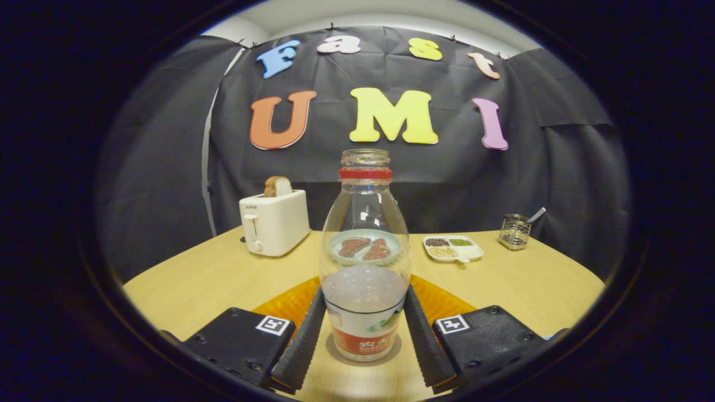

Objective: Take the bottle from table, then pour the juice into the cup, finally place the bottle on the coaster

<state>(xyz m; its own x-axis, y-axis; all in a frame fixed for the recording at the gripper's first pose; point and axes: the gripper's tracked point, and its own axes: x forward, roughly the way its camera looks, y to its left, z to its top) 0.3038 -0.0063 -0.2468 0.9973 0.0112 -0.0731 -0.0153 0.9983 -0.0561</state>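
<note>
- Because the bottle (365, 262) has no cap on, juice can slop out if you lift it fast or tip it.
- Your gripper (365, 329) has a finger on each side of the bottle, low down by the label. They look like they touch the sides, but you cannot tell if they squeeze yet.
- The bottle stands upright on the table (530, 285). If the hold is soft, the smooth plastic could slide down.
- The orange coaster (441, 298) lies just behind the bottle. Don't knock it.
- The toaster (273, 222) and snack tray (453, 248) sit far back.
</note>
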